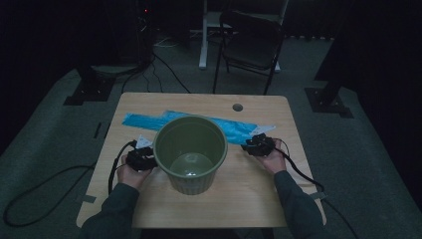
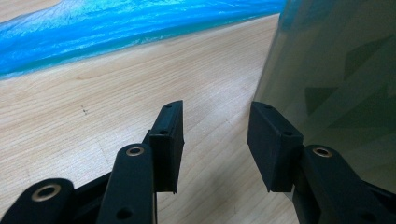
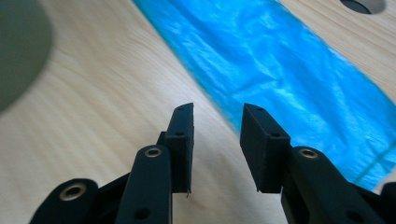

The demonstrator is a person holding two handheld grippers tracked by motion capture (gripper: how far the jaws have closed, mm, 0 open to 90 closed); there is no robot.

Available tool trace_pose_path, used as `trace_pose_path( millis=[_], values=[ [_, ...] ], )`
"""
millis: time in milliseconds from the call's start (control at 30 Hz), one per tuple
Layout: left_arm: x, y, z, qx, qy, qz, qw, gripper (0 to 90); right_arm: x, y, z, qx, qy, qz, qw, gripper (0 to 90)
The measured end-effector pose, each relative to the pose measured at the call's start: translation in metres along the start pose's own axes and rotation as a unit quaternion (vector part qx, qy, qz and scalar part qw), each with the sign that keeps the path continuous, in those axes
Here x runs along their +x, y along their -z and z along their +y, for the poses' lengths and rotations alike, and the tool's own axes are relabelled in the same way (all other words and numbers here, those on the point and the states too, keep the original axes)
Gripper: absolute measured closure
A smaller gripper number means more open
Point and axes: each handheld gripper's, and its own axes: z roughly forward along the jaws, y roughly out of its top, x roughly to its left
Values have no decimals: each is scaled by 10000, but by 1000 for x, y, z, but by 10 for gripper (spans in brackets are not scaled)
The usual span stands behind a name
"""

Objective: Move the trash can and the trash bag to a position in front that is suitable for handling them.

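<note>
Left gripper (image 2: 215,140): jaws parted, nothing between them, one jaw just beside the wall of the green bin (image 1: 190,152). Right gripper (image 3: 215,144): jaws parted, empty, aimed at the edge of the blue plastic bag (image 3: 280,70).
Bin: upright, mid-table, empty; bag lies flat behind it.
Risk, judged: thin film may slip or bunch under a shallow pinch; a nudge from the left jaw could shift the bin.
Wooden table (image 1: 249,199): pale, cable hole (image 1: 237,107) at rear.
Room: dim, grey carpet, folding chair (image 1: 251,40) beyond.
</note>
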Motion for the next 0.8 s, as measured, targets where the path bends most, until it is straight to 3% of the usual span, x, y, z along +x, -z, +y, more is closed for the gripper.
trace_pose_path(
  millis=[300,633,800],
  values=[
    [4,-2,0,10,59,3,10000,563,-17,-19,3,341,-114,-236,9991,619],
    [6,-3,0,24,66,3,10000,563,-28,-33,7,418,-381,-3,9984,579],
    [6,-4,0,46,53,-2,10000,563,-30,-33,9,521,-377,-2,9979,746]
  ],
)
